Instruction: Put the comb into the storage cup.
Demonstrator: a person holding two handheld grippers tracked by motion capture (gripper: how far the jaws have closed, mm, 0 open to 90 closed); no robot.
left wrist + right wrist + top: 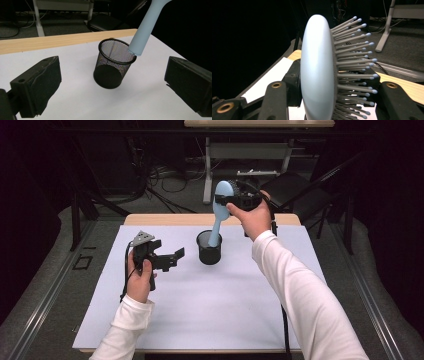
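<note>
A light blue hairbrush (220, 212) hangs nearly upright, its head up. My right gripper (223, 199) is shut on that head, and its handle tip (136, 51) sits at the rim of a black mesh cup (209, 248) near the middle of the white mat. In the right gripper view the brush head (317, 70) and its bristles stand between the two jaws. My left gripper (177, 256) hovers left of the cup, open, with nothing between its pads. The left gripper view looks at the cup (112, 65) between its wide-apart jaws.
A white mat (200, 310) covers most of the wooden table (165, 219). Beyond the far edge lie a dark floor with cables (165, 175), a desk leg (206, 170) and a dark chair (295, 187).
</note>
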